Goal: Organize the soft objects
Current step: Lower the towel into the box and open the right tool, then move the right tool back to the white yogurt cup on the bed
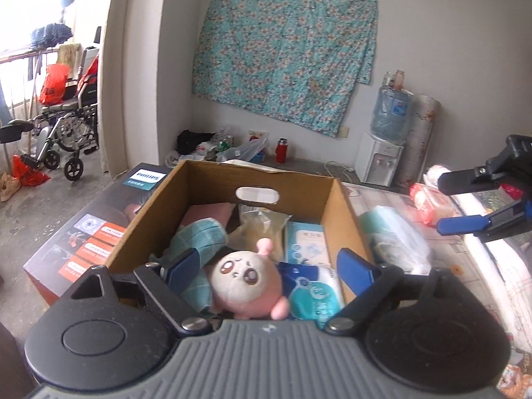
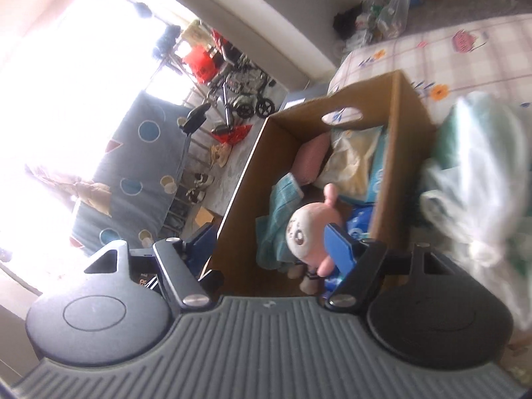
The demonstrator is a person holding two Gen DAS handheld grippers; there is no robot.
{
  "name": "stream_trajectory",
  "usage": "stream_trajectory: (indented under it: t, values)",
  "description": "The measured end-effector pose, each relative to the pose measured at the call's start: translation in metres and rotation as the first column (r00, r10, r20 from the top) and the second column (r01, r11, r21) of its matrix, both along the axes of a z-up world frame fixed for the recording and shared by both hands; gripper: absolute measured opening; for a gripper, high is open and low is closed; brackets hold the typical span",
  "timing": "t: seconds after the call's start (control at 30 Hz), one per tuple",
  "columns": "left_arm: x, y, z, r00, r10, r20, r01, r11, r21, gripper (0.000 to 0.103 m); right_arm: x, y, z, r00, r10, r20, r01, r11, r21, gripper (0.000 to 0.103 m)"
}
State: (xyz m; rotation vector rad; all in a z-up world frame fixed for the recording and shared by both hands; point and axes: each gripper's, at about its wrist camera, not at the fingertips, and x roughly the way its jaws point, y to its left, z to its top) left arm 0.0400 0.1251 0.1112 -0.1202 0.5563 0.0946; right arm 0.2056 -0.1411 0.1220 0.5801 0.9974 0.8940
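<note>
An open cardboard box (image 1: 345,212) holds a pink and white plush toy (image 1: 246,282), a teal cloth (image 1: 199,236), a pink cushion (image 1: 209,212) and packs of wipes (image 1: 307,242). My left gripper (image 1: 269,271) hangs open over the box's near end. The plush lies below and between its blue fingers, and neither pad touches it. My right gripper (image 1: 462,202) is off to the right of the box over the table, open and empty. In the right wrist view the right gripper (image 2: 271,246) frames the box (image 2: 405,139), and the plush (image 2: 309,229) lies beyond its fingers.
A plastic-wrapped green bundle (image 1: 395,239) lies on the patterned table (image 1: 472,272) right of the box, with a red pack (image 1: 429,206) behind it. A printed carton (image 1: 99,226) stands against the box's left side. A water dispenser (image 1: 382,163) and a wheelchair (image 1: 66,126) stand farther off.
</note>
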Motion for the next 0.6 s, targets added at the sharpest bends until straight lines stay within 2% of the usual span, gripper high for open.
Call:
stream_trajectory:
  t: [0.1, 0.27, 0.43, 0.6]
  values:
    - [-0.004, -0.030, 0.002, 0.996, -0.086, 0.017, 0.087, 0.996, -0.014, 0.091, -0.028, -0.068, 0.004, 0.992, -0.111, 0.053, 0.111, 0.994, -0.005, 0.075]
    - [-0.010, -0.080, -0.004, 0.975, -0.219, 0.028, 0.220, 0.975, -0.024, 0.091, -0.074, -0.148, -0.012, 0.961, -0.271, 0.057, 0.272, 0.962, -0.025, 0.075]
    - [-0.011, -0.136, -0.022, 0.933, -0.359, 0.007, 0.359, 0.933, -0.019, 0.091, -0.113, -0.198, -0.038, 0.921, -0.389, 0.037, 0.390, 0.919, -0.055, 0.075]
    - [-0.005, -0.188, -0.046, 0.883, -0.469, -0.016, 0.468, 0.883, -0.028, 0.090, -0.135, -0.229, -0.061, 0.891, -0.455, -0.009, 0.451, 0.886, -0.110, 0.075]
